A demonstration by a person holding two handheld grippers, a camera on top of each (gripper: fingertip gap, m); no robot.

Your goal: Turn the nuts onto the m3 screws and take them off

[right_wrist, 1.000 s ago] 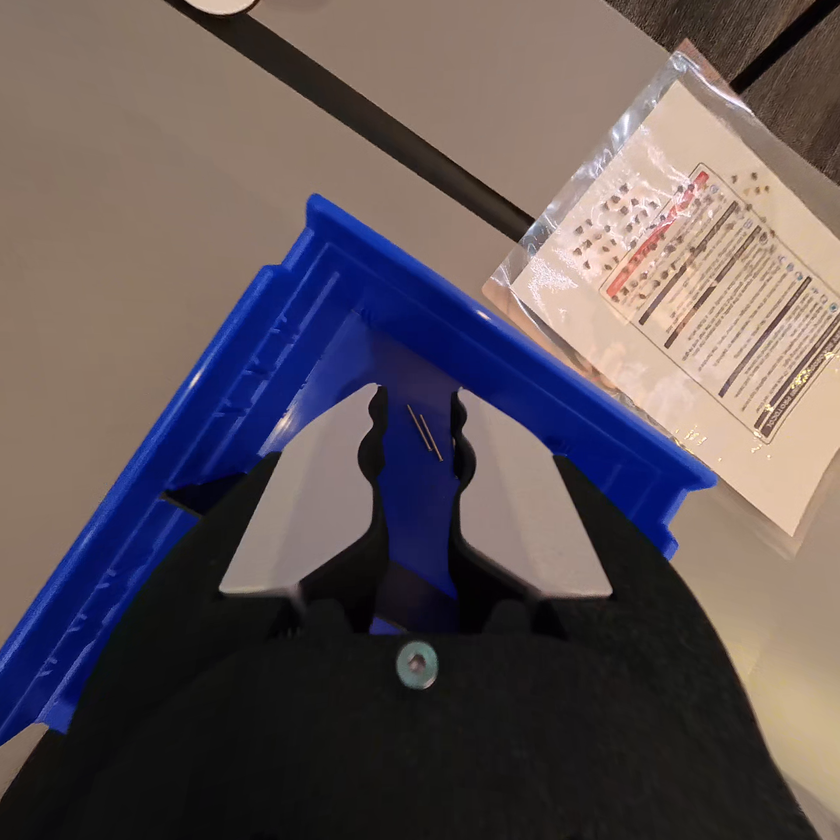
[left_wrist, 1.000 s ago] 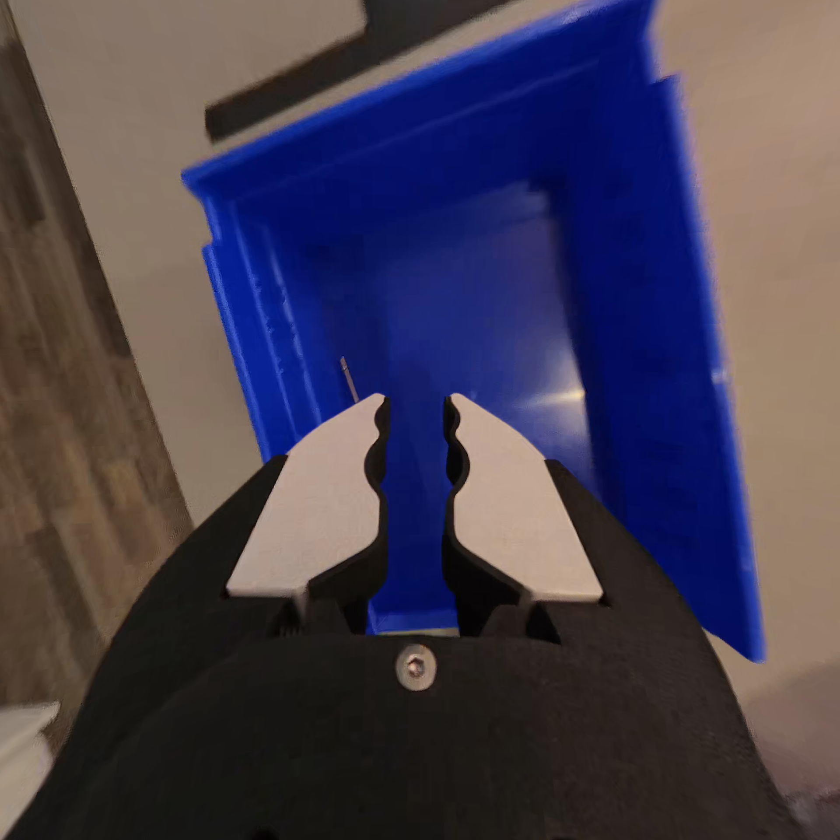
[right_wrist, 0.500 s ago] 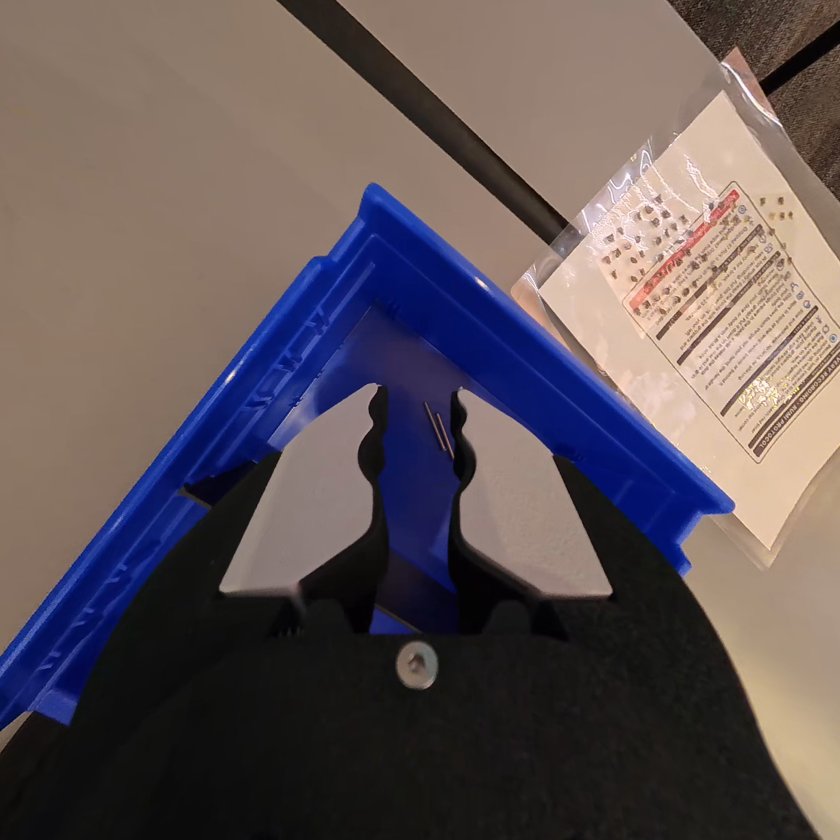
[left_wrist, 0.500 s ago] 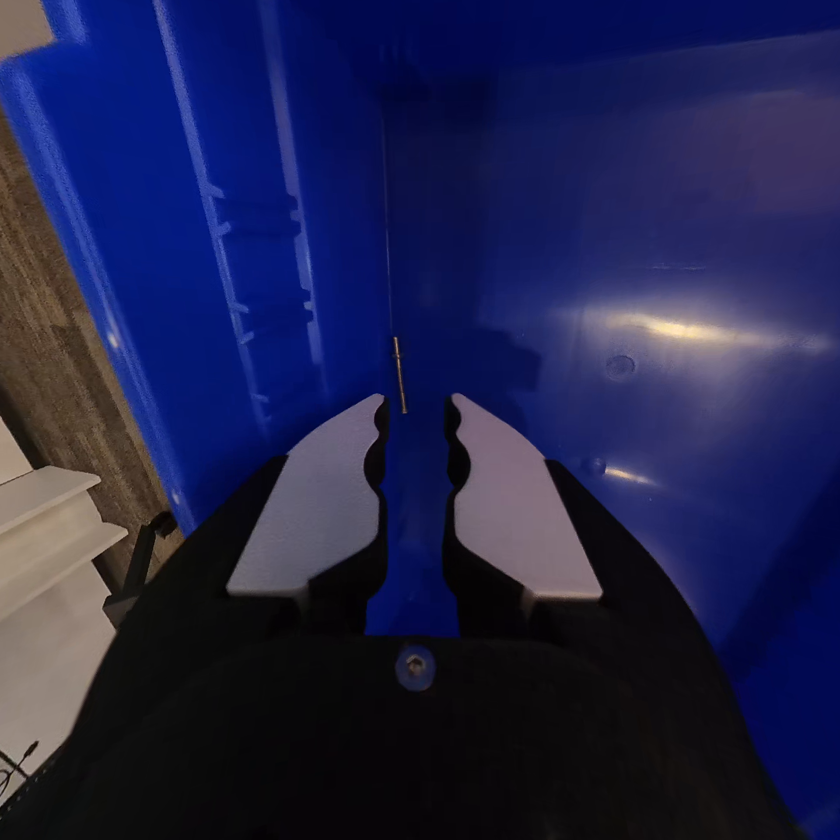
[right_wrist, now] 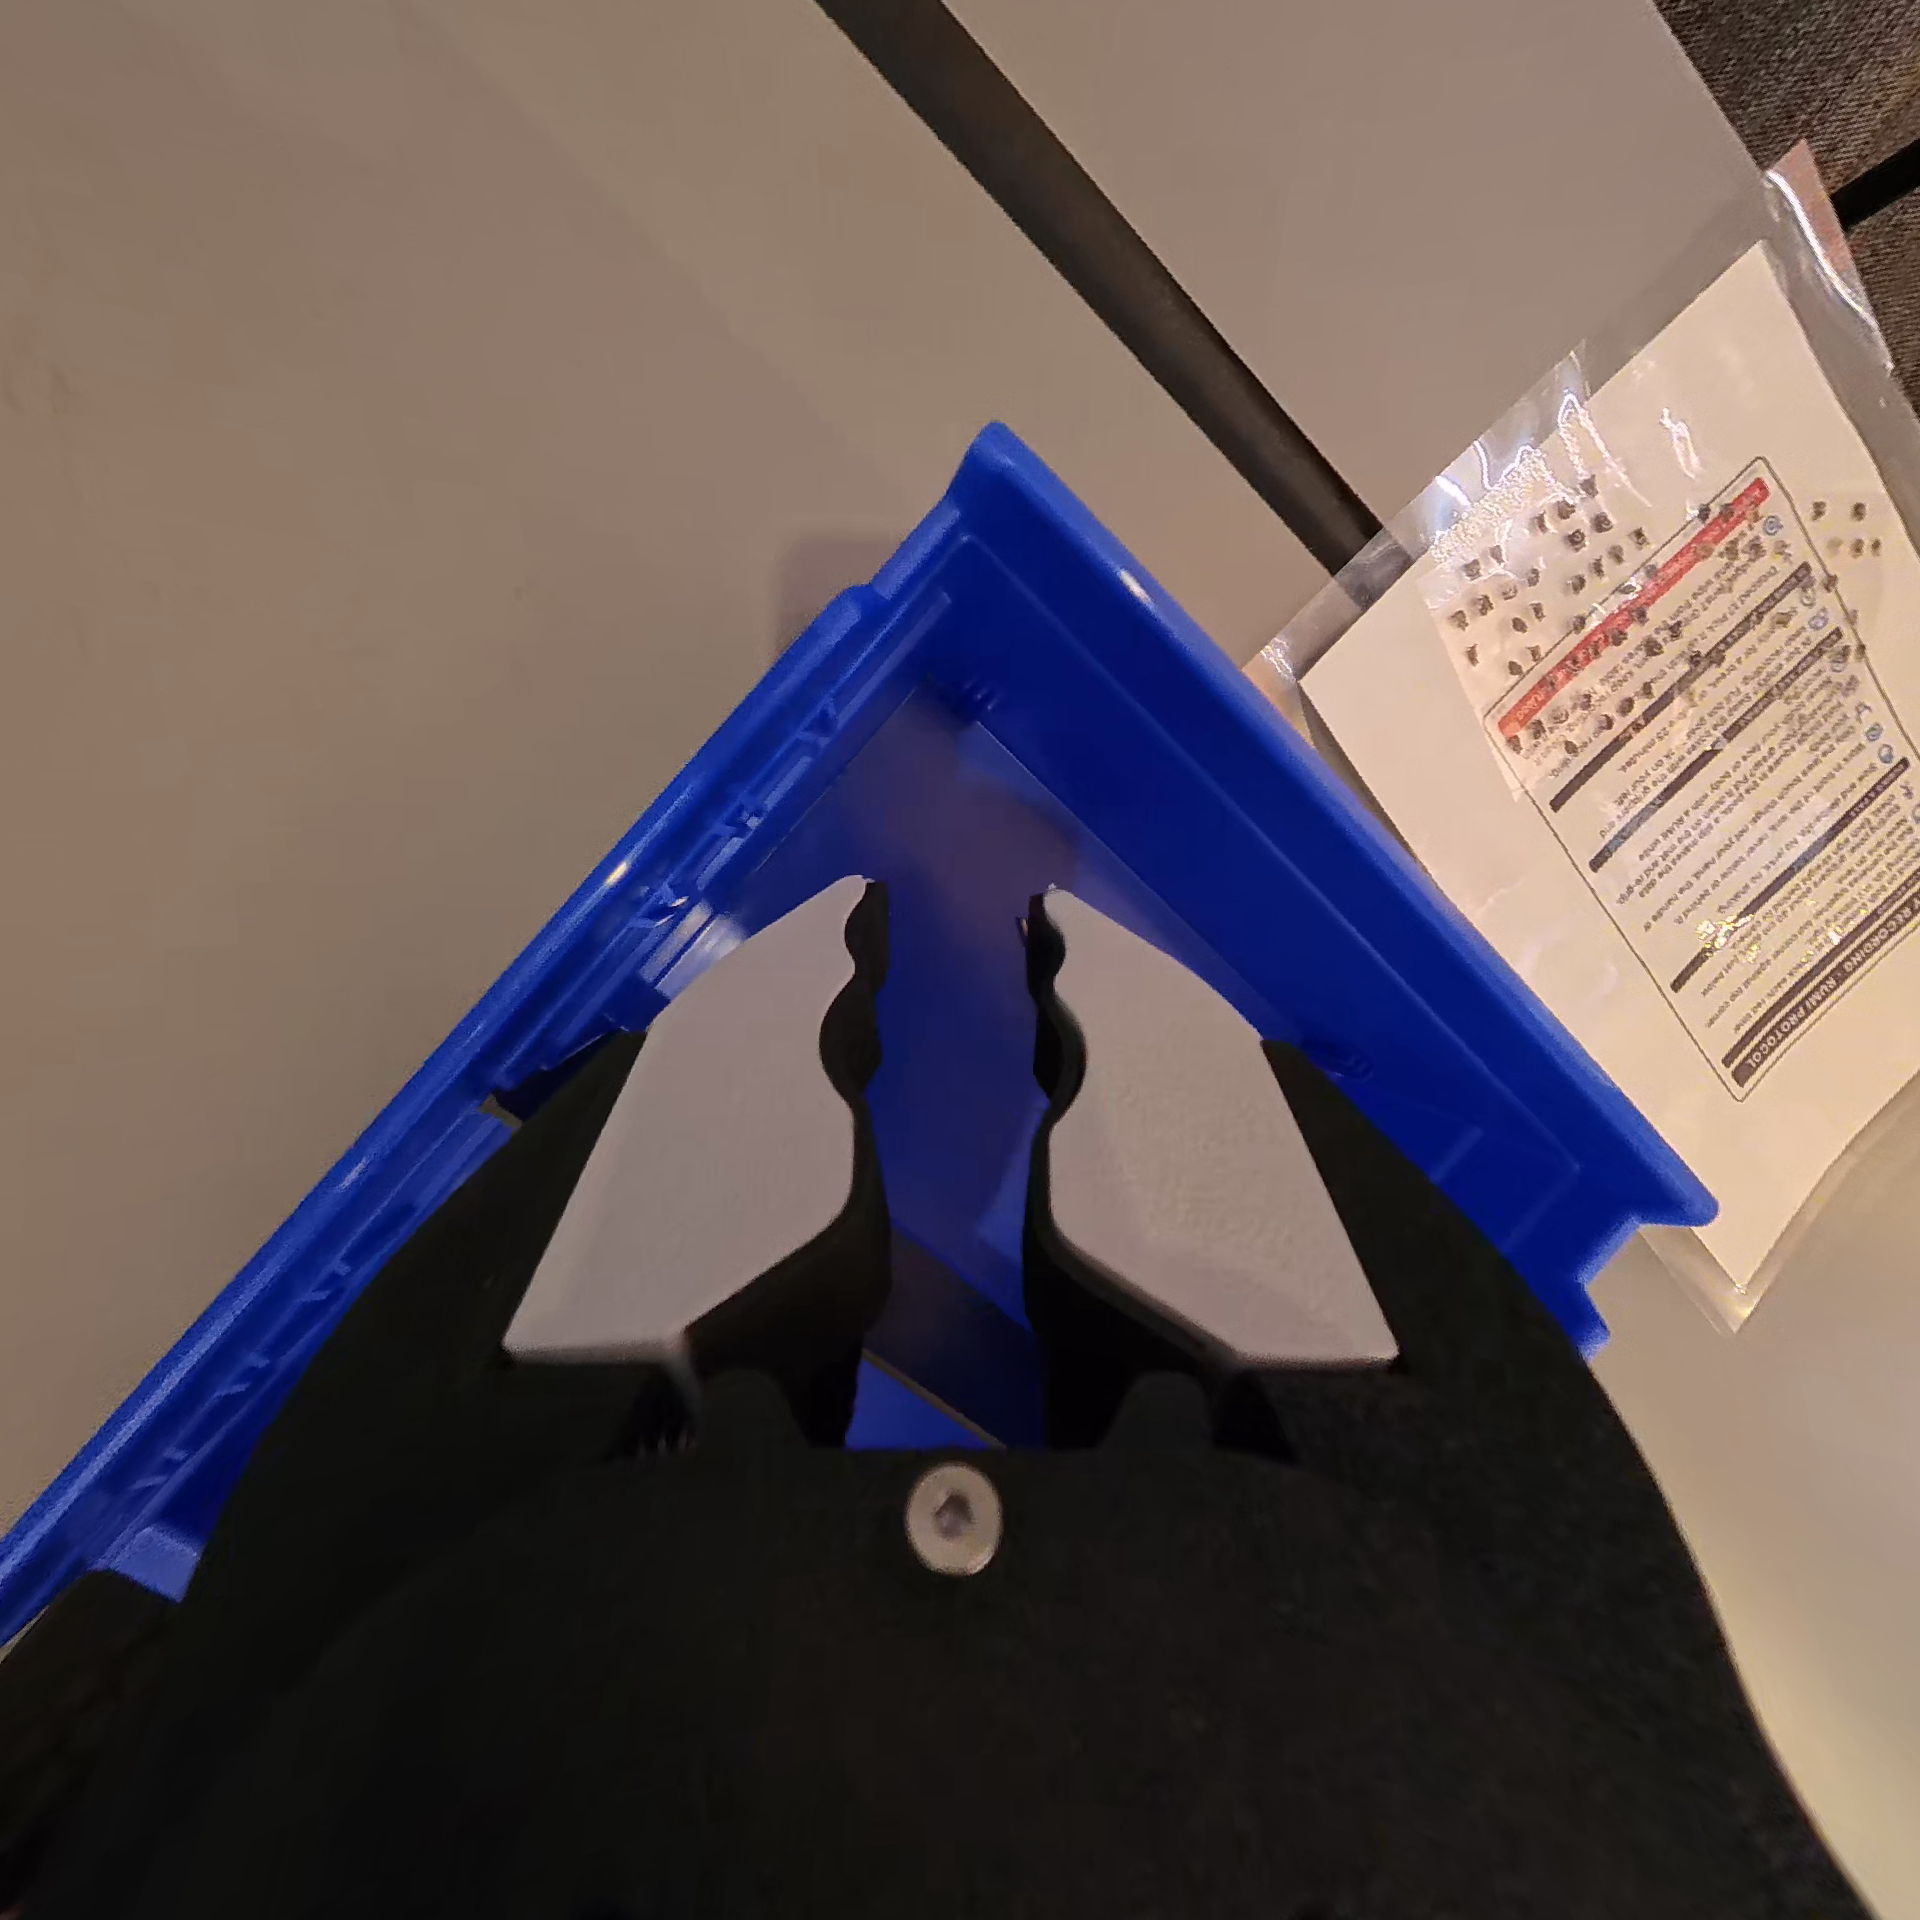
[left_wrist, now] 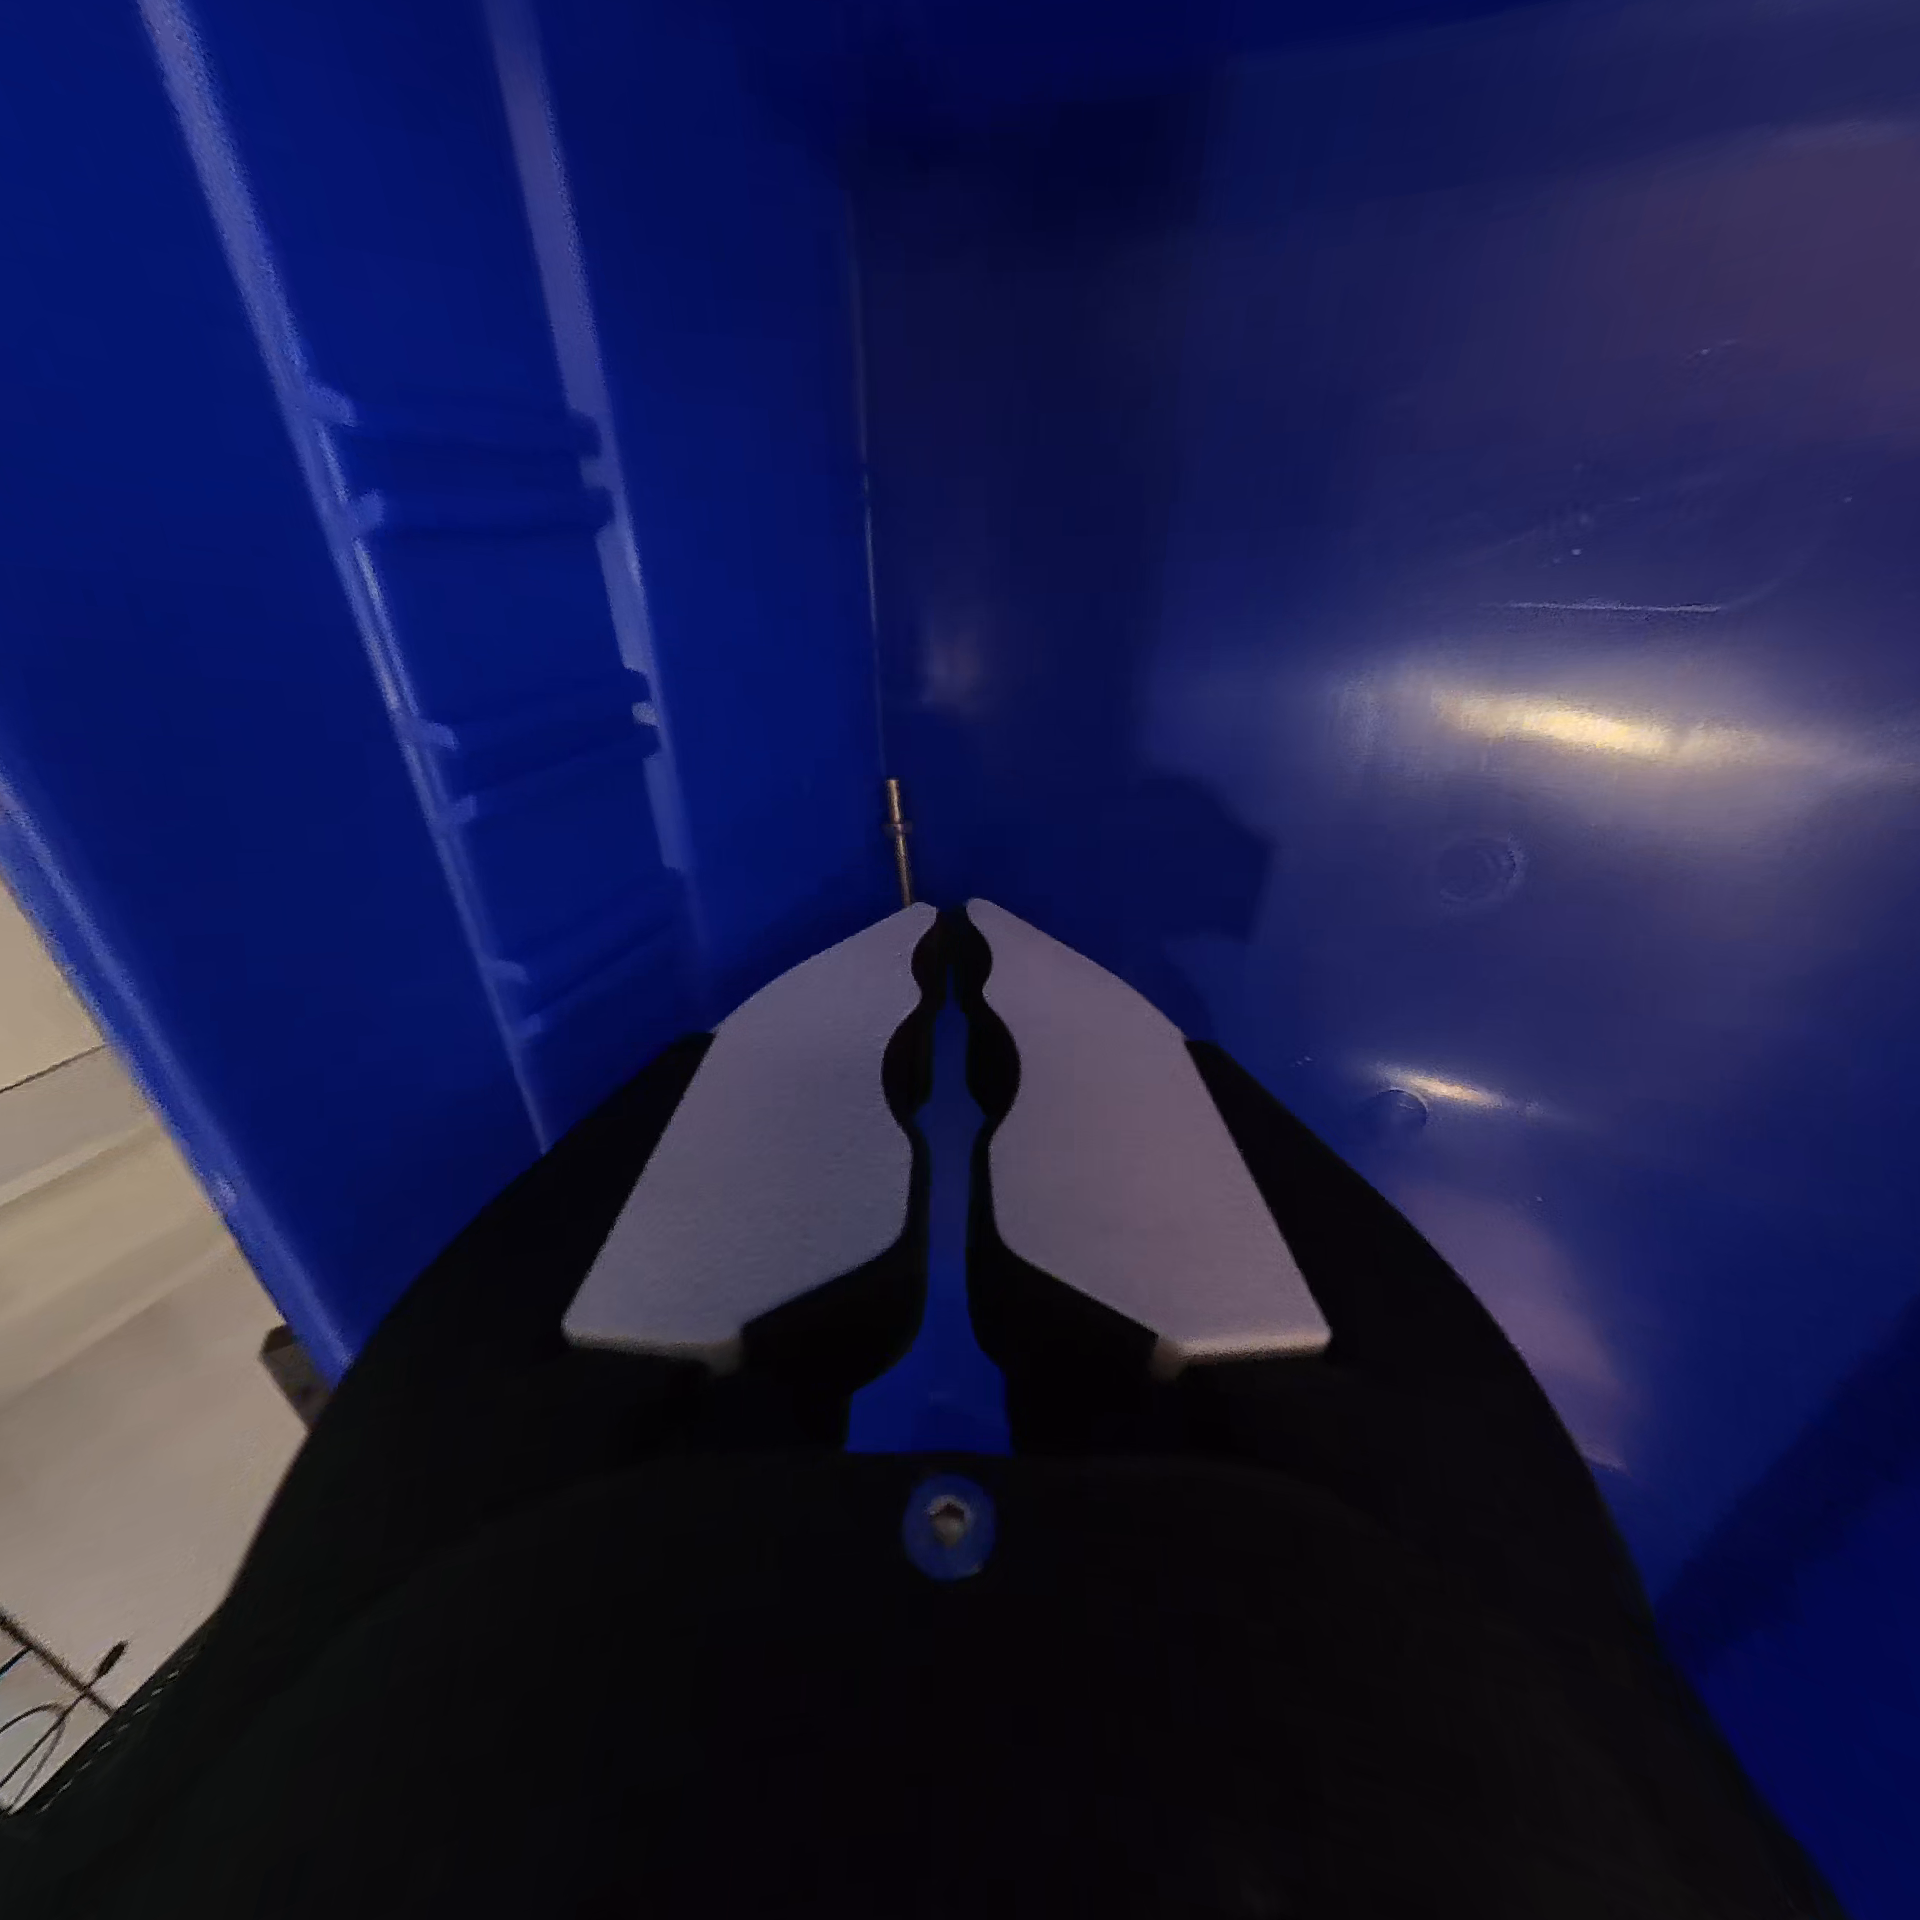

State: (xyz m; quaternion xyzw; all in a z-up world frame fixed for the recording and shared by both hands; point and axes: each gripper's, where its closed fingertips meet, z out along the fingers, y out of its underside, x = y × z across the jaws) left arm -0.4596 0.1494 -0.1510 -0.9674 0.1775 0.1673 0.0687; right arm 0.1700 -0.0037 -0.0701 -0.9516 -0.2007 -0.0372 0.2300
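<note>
Left wrist view: left gripper jaws pinched on m3 screw in blue bin corner, likely lifting it for nut fitting; right gripper jaws apart, empty.

The left wrist view is dim, with warm glare streaked on the blue bin wall at 3 o'clock, and lines are bowed at the edges. Glare is seen on the plastic bag at 2 o'clock in the brighter right wrist view.

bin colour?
Solid blue bin, glossy inside; clearest in the right wrist view.
</note>
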